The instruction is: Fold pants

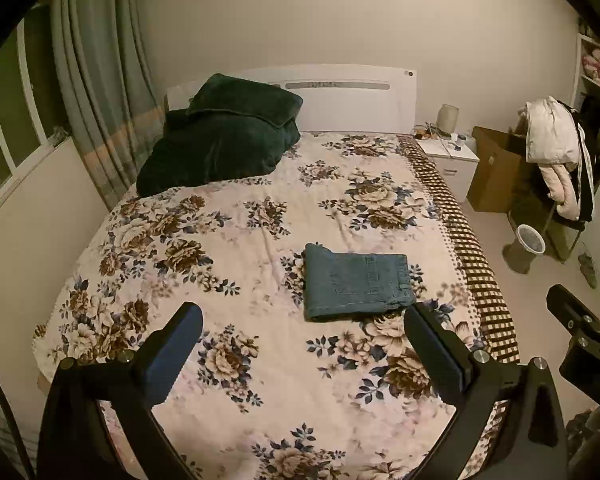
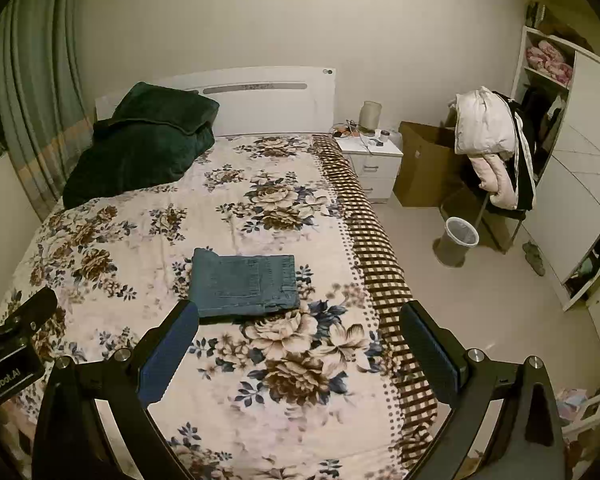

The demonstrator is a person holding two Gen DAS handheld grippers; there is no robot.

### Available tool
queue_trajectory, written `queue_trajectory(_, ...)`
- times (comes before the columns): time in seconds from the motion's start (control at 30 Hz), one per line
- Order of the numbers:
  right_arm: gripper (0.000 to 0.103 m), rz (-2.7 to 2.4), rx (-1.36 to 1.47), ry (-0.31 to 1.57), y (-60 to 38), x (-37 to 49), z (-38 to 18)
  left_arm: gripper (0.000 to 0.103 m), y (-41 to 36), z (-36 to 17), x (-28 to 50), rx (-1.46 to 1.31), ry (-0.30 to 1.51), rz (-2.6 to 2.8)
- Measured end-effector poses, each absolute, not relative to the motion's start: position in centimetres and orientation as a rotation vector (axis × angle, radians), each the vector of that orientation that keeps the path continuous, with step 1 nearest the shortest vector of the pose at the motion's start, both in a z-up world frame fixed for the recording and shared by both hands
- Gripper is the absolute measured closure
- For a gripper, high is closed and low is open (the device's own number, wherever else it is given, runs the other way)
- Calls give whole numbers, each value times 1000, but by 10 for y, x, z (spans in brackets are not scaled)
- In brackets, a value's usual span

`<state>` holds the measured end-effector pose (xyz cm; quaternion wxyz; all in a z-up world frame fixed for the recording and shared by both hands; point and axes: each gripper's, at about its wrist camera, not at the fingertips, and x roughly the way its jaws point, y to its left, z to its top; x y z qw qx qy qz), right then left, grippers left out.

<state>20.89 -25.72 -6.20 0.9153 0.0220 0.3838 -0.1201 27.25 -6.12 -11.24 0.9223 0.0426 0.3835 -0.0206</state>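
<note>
The left gripper [image 1: 302, 322] is held above the foot of the bed, fingers spread wide apart, gripping nothing. The right gripper [image 2: 299, 320] is held alongside it in the same condition: fingers spread, nothing between them. Each is partly visible at the edge of the other's view.

The pants [image 1: 356, 282] lie on the bed [image 1: 228, 240], on the flowered bedspread [image 2: 280, 360], just beyond both sets of fingertips and clear of them. From the left wrist view they sit ahead and toward the right finger; from the right wrist view, ahead and toward the left finger. They are blue denim, folded into a compact, flat rectangle with a back pocket facing up and stacked layers showing along the near edge.

Beyond them, at the head of the bed, a dark green blanket [image 1: 224, 140] is heaped against the white headboard [image 2: 268, 100].

Containers noted: a wastebasket [image 2: 458, 240] stands on the floor right of the bed, with a light liner; contents cannot be determined. A brown cardboard box [image 2: 424, 168] stands open beside the nightstand [image 2: 374, 164]; its interior is not visible. The nightstand carries a lamp [image 2: 371, 114] and small items. A chair [image 2: 496, 152] is draped with clothing.
</note>
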Motion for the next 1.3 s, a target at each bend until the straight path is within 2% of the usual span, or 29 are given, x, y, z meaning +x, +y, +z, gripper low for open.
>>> queue_trajectory(1.3,1,-201,58,788,-246,201,-54,0,-68,-104,260,96,779,-44)
